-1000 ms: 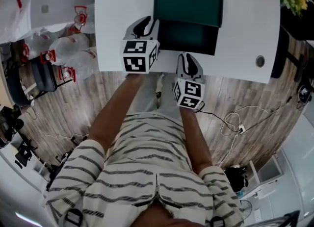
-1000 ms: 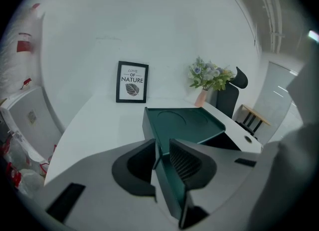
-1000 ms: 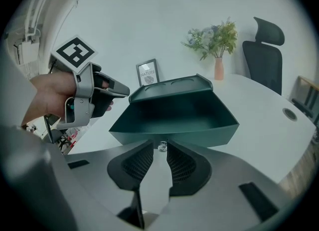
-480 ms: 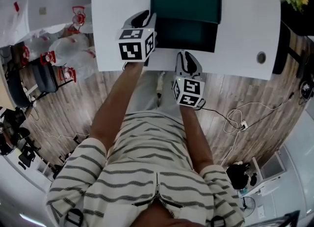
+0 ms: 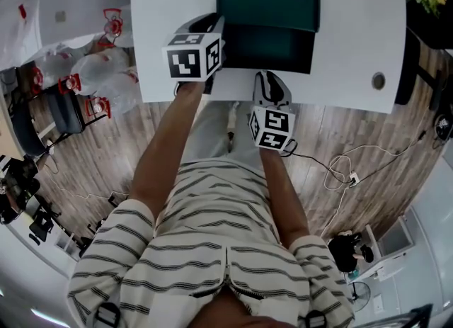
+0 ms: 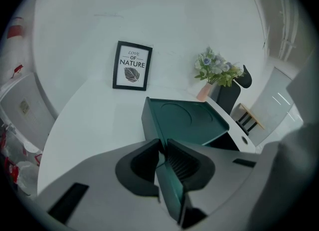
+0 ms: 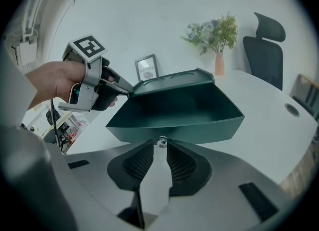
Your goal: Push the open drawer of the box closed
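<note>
A dark green box (image 5: 267, 1) stands on the white table (image 5: 354, 50) with its drawer (image 5: 267, 49) pulled out toward me. My left gripper (image 5: 216, 30) is at the drawer's left side. In the left gripper view its jaws are shut on the drawer's thin left wall (image 6: 168, 190), with the box top (image 6: 187, 120) beyond. My right gripper (image 5: 270, 77) is at the drawer's front. Its jaws stand a narrow gap apart, pinching the small silver knob (image 7: 161, 141) below the drawer front (image 7: 174, 125). The left gripper (image 7: 124, 91) also shows there, at the drawer's corner.
A framed "Love of Nature" print (image 6: 132, 66) and a vase of flowers (image 6: 215, 73) stand at the table's far side. A round cable hole (image 5: 379, 81) lies right of the box. An office chair (image 7: 266, 38) is behind the table. Cables (image 5: 340, 174) lie on the wooden floor.
My left gripper has moved forward along the table to the drawer's left side. The right gripper has stayed at the drawer's front, and the drawer looks unmoved.
</note>
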